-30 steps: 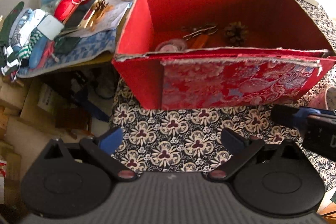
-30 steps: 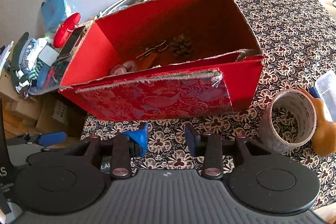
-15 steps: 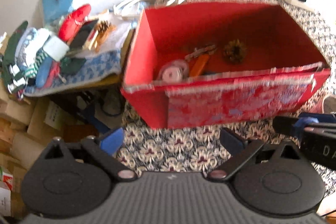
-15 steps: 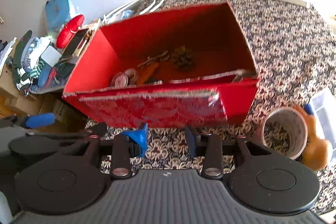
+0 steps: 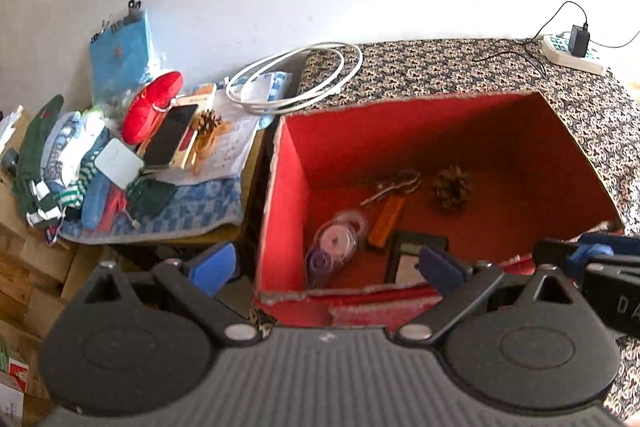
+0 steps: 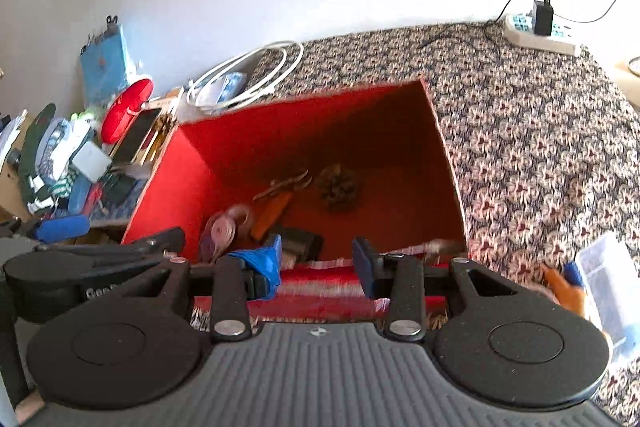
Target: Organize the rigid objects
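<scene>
Both cams have risen over the last sec, so I'm now looking down into the red box [image 5: 440, 163] on the table [image 6: 540, 131], not at its front. Inside: pine cone [image 5: 452, 187], spools [image 5: 338, 239], orange piece [image 5: 386, 219], dark framed item [image 5: 412, 251]. Left gripper [image 5: 324, 267] wide open, empty; right gripper [image 6: 316, 263] partly open, empty. Looks like I'm btwn picks; tub [image 6: 612, 279] at right is prob next.

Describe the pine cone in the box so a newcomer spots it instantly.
Find the open red cardboard box on the patterned tablecloth. On its floor toward the back lies the brown spiky pine cone, right of the flat orange bar; nothing else inside is spiky.
</scene>
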The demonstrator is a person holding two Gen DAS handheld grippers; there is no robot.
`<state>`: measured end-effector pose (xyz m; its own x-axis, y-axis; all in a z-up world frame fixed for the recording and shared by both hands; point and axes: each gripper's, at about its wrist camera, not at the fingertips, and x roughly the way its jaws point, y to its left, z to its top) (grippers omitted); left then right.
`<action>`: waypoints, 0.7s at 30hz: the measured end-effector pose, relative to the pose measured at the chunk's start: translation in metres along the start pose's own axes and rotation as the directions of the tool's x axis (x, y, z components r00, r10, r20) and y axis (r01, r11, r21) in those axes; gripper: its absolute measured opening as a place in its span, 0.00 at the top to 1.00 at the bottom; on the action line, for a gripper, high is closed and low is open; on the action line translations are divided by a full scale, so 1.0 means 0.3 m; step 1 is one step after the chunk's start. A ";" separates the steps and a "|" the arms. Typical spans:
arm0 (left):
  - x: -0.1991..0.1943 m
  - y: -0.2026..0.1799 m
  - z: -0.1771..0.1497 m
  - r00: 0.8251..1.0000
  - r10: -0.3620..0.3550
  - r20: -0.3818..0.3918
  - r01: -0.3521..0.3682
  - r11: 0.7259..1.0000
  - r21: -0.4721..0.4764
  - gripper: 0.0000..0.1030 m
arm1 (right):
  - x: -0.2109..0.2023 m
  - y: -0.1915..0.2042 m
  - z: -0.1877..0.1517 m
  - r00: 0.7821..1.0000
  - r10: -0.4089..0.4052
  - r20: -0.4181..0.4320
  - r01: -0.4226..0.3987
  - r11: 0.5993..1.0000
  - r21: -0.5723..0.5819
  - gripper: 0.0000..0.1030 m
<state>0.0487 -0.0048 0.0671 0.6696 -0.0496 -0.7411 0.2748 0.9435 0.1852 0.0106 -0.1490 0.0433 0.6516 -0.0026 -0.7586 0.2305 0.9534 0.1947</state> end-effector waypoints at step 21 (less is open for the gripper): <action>0.232 -0.052 0.076 0.997 0.007 -0.072 -0.006 1.000 0.009 0.03 | 0.247 -0.058 0.101 0.998 -0.020 -0.067 0.018 0.999 -0.039 0.77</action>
<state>0.1067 -0.0305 0.0274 0.6201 -0.0193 -0.7843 0.2769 0.9408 0.1958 0.0767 -0.1750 0.0026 0.5972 -0.0020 -0.8021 0.2136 0.9643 0.1566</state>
